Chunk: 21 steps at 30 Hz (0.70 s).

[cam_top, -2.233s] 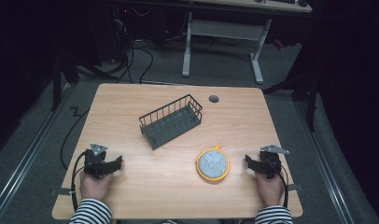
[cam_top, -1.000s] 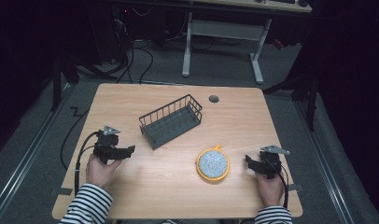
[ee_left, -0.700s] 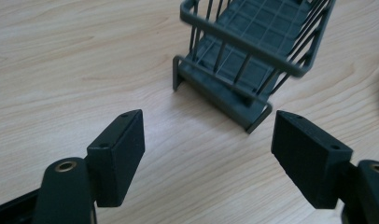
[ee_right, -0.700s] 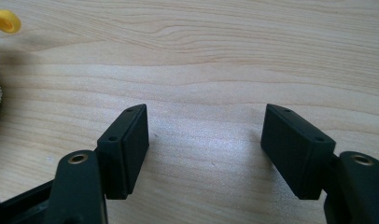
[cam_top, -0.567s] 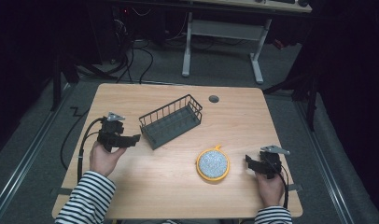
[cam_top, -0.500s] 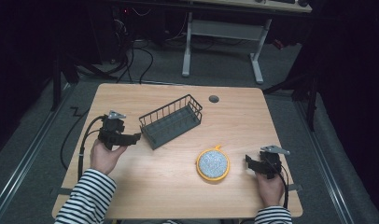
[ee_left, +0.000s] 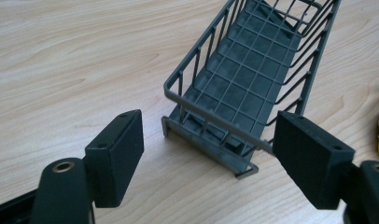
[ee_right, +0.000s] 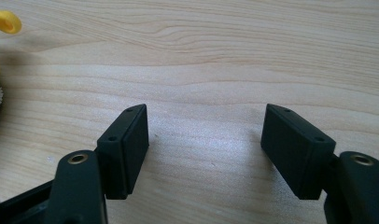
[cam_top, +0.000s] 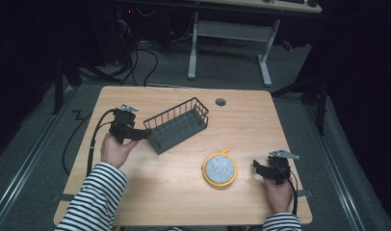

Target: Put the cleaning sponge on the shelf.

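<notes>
High view: wire basket (cam_top: 178, 123) sits on the counter (cam_top: 184, 202), left of centre, lying at a slant. Left gripper (cam_top: 136, 135) is right at the basket's near short end. Yellow-rimmed round scrubber (cam_top: 220, 169) lies toward the right; right gripper (cam_top: 259, 165) rests just beside it, apart.

Left gripper view: jaws wide, straddling the basket's end wall (ee_left: 211, 135), not touching it.

Right gripper view: jaws wide over bare wood, nothing between them; scrubber's yellow edge (ee_right: 5, 22) at far left.

Judgement: approach to a basket grasp is in hand. Next move calls for easing forward, then closing on the end rim.
</notes>
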Motion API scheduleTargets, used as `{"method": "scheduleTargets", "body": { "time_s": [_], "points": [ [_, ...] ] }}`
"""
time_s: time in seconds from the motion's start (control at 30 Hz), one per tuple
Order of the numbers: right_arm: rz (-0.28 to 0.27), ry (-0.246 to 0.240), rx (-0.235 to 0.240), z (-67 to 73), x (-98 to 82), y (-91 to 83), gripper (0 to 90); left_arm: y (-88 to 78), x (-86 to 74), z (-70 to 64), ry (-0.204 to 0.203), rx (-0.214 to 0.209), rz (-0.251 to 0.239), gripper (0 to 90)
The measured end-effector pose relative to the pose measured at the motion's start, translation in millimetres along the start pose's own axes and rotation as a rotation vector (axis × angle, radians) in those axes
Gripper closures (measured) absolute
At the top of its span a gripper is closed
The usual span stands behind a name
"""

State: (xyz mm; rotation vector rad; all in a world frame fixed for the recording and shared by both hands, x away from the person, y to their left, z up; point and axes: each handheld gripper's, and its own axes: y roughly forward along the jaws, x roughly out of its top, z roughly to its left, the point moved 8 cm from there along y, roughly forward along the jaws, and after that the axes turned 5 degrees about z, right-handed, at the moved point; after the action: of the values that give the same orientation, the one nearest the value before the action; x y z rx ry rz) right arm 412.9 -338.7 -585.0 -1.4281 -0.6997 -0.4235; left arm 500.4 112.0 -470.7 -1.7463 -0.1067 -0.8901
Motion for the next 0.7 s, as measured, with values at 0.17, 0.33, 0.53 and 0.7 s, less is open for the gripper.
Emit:
{"method": "scheduleTargets", "body": {
  "time_s": [0.17,0.33,0.53,0.7],
  "points": [
    [0.001,0.003,0.0,0.1,-0.1,-0.1,32.1,9.4,4.9,-1.4,0.003,0.008,0.024,25.5],
    [0.0,0.001,0.0,0.0,-0.1,-0.1,32.1,17.4,9.2,-0.8,0.003,0.028,0.046,25.6],
    [0.001,0.003,0.001,0.1,-0.1,-0.1,32.1,26.5,9.3,-1.9,0.004,0.036,0.068,27.5],
    [0.0,0.001,0.0,0.0,-0.1,-0.1,32.0,31.2,7.4,-4.5,0.0,0.031,0.075,30.5]
  ]
}}
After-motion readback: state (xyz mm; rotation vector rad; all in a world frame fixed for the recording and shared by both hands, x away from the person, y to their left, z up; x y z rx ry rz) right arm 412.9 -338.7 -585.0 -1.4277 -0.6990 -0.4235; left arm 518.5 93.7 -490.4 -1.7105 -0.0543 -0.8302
